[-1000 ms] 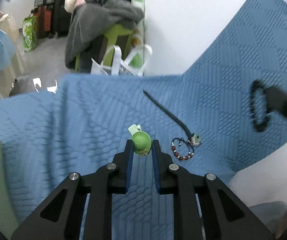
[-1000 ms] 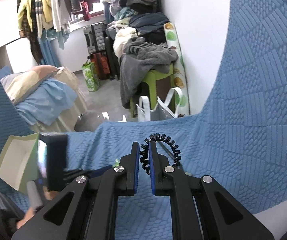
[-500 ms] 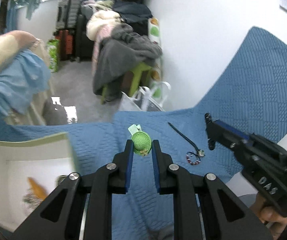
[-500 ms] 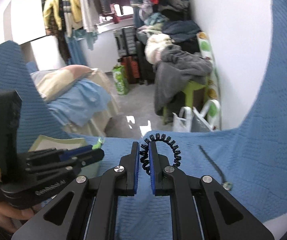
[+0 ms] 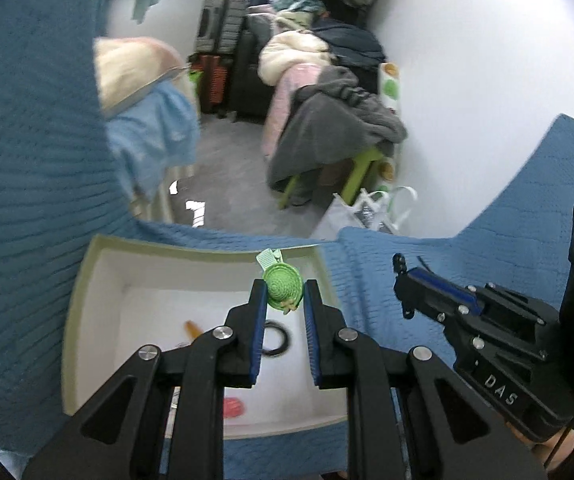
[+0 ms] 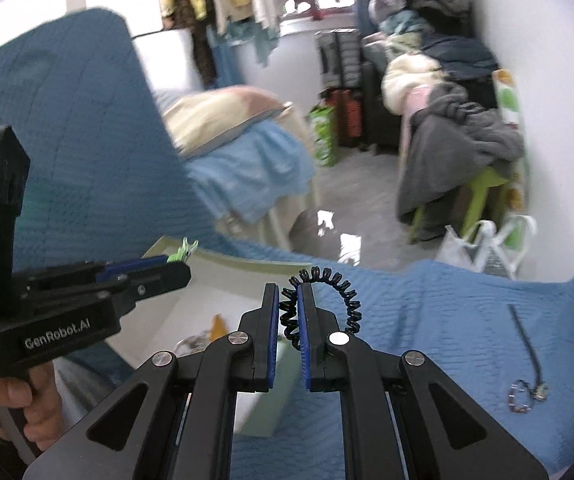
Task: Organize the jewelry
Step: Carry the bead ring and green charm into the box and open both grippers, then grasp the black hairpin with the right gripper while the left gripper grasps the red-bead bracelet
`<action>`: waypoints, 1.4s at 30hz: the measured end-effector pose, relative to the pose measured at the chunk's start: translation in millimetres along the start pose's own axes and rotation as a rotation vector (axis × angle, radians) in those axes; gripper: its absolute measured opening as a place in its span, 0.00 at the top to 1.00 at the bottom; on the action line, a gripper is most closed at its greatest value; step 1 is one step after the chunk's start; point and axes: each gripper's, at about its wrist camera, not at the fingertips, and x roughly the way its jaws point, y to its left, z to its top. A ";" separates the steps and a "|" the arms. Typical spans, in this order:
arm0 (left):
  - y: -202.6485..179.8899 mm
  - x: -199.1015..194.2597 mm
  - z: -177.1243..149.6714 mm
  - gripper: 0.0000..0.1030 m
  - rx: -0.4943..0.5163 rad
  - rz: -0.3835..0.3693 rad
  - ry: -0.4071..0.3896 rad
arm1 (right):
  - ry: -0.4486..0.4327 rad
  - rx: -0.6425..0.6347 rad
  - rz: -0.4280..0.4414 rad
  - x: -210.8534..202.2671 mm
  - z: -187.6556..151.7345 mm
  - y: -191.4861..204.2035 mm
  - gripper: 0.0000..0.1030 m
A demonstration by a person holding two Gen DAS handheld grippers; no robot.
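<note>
My left gripper point(image 5: 284, 292) is shut on a green hat-shaped hair clip point(image 5: 282, 285) and holds it above the open white box point(image 5: 87, 280). The box holds a black ring point(image 5: 275, 338), an orange piece point(image 5: 191, 328) and a red piece point(image 5: 233, 407). My right gripper point(image 6: 287, 300) is shut on a black coiled hair tie point(image 6: 345, 296), just right of the box point(image 6: 223, 296). It also shows in the left wrist view point(image 5: 403, 280). The left gripper point(image 6: 175, 266) shows in the right wrist view, over the box.
A blue quilted blanket point(image 5: 507, 220) covers the surface. A beaded bracelet on a black cord point(image 6: 525, 394) lies on it at the right. Beyond the edge are a floor, a green stool with grey clothes point(image 5: 335, 148) and a white bag point(image 5: 367, 208).
Both grippers have swung left with their items. The left one has gone from over the blanket to above the open box; the right one has come up beside the box.
</note>
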 end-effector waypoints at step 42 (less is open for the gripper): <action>-90.3 24.7 10.0 0.47 -0.026 -0.172 -0.028 | -0.048 0.146 -0.121 -92.3 3.2 -131.6 0.70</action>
